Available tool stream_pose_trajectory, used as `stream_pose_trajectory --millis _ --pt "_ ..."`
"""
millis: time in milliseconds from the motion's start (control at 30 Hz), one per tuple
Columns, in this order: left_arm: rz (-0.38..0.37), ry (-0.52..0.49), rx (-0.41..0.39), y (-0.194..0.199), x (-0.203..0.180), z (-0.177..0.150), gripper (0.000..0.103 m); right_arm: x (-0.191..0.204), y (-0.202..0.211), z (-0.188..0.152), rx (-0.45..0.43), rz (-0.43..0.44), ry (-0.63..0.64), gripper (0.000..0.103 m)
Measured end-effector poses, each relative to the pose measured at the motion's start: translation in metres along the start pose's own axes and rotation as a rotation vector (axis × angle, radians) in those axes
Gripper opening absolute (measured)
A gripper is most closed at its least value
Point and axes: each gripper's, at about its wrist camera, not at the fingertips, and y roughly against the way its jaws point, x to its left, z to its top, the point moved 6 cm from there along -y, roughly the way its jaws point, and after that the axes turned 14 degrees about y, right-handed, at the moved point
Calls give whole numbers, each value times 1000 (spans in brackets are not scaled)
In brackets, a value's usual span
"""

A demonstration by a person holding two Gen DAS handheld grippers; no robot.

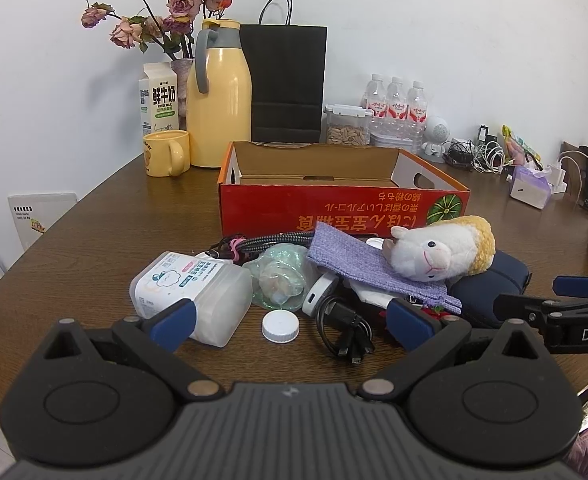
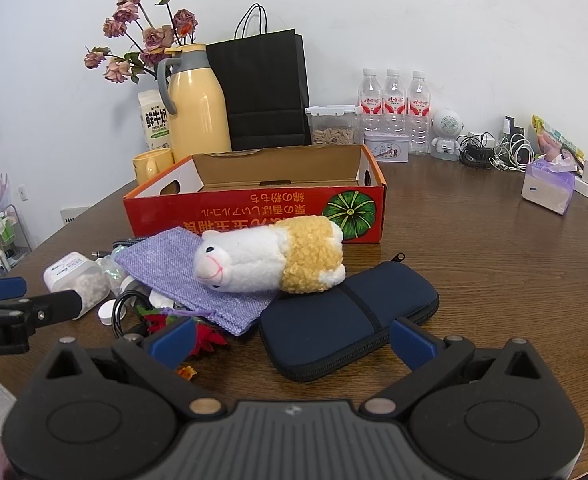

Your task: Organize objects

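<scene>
Both jaws gape wide, empty, before the red box (image 1: 342, 210) (print upside down); milk carton (image 1: 158, 98) reads "FRESH MILK".

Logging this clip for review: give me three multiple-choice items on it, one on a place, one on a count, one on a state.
1. What does the plush sheep lie on?
A. the purple pouch and the navy case
B. the box floor
C. the yellow mug

2. How many water bottles stand by the wall?
A. two
B. three
C. five

3. What is inside the red cardboard box?
A. cables
B. the sheep
C. nothing visible

Key: 1 A, its head rests on the pouch, its rear on the case. 2 B, three caps in a row. 3 C, only bare cardboard shows.
</scene>
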Motion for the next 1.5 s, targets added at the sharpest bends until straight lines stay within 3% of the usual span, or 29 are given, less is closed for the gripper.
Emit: stream_pose_trajectory --millis 1500 --pt "9 19 9 -7 6 -3 103 -4 -6 -4 16 -2 0 103"
